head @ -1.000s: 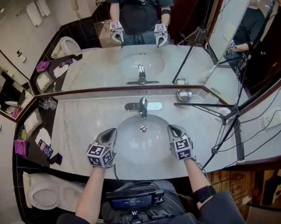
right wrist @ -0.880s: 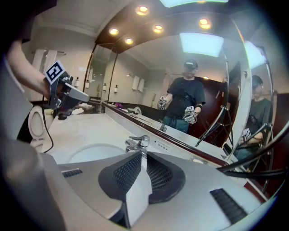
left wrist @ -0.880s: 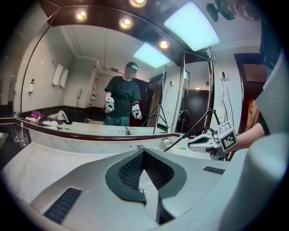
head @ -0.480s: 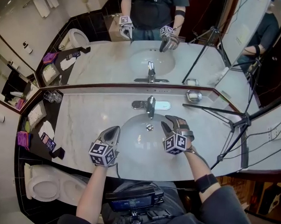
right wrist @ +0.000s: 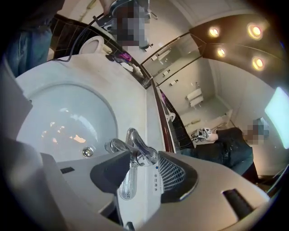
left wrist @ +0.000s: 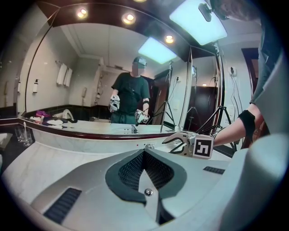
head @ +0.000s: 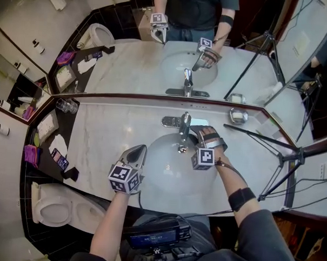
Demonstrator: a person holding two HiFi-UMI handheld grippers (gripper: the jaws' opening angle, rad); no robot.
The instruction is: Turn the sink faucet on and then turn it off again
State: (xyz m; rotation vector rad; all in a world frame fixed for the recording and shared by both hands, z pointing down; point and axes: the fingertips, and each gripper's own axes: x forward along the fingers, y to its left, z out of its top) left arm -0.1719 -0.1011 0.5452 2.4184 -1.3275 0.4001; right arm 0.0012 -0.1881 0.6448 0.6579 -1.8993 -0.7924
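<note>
Gleaming faucet lever (right wrist: pixel 128 180) between wide, just-opened jaws of right tool (head: pixel 197 133); left tool (head: pixel 140 150) closed.

Bathroom, hotel-type by the look. Pale marble tabletop (head: pixel 98 135) with an oval sink (head: pixel 156 175) set into it, chrome faucet (head: pixel 184 124) at the back rim. Wide mirror (head: pixel 128 66) runs along the wall behind the tabletop, with a second angled panel at the left corner. Toilet (head: pixel 54 212) just beside the tabletop's left end, dark glossy tile around it. Glasses (head: pixel 68 105) and a tray (head: pixel 46 125) of small packets on the dark shelf at left; a metal soap dish (head: pixel 239 116) at right. White towels (left wrist: pixel 63 75) hang on a wall rack, seen in the mirror. Recessed spotlights (left wrist: pixel 128 18) and a lit panel in the ceiling.
</note>
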